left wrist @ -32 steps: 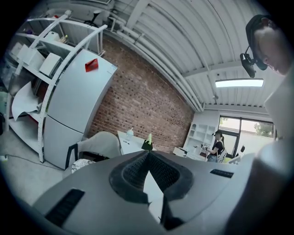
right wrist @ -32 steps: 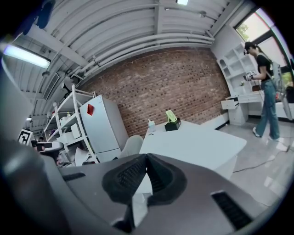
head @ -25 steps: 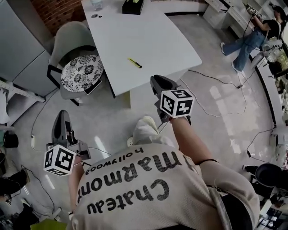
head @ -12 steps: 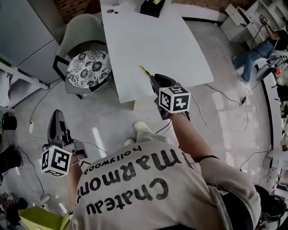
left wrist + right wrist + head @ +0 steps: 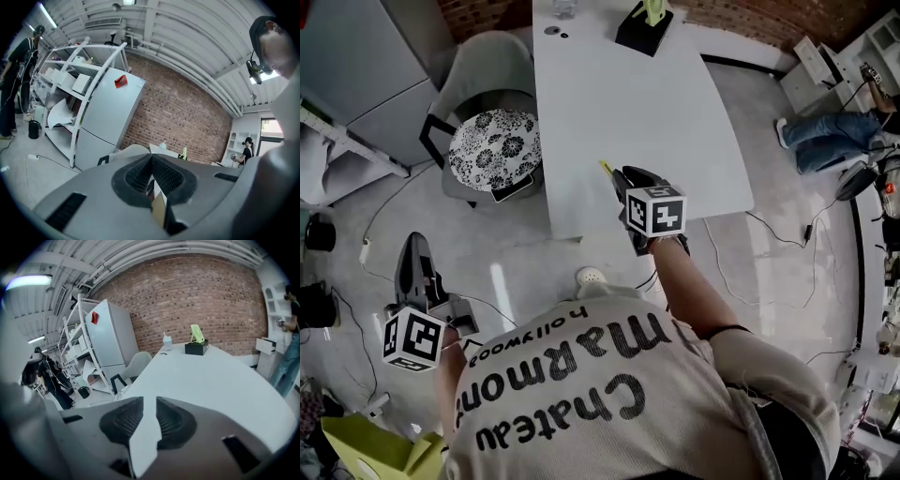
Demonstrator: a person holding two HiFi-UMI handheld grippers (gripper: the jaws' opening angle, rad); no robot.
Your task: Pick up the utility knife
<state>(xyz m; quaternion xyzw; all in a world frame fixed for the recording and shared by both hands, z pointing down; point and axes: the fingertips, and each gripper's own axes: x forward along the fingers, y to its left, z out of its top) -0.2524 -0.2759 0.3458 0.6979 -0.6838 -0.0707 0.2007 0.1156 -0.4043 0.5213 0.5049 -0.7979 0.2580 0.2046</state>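
Left gripper (image 5: 414,246) low over floor, well apart from table (image 5: 675,112). Its own view: jaws pressed together, empty, fridge (image 5: 105,117) and brick wall ahead. Chair (image 5: 492,141) at table's left edge. Utility knife (image 5: 606,168) flat on table near front edge, just left of right gripper (image 5: 630,176) tips; head view alone shows it. Right gripper view: jaws narrowly apart, just been opening, only bare tabletop between; tissue box (image 5: 196,347) at far end.

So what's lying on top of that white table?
A black tissue box at the far end, a yellow utility knife near the front edge. The right gripper, jaws just opening with nothing between them, hides most of the knife.
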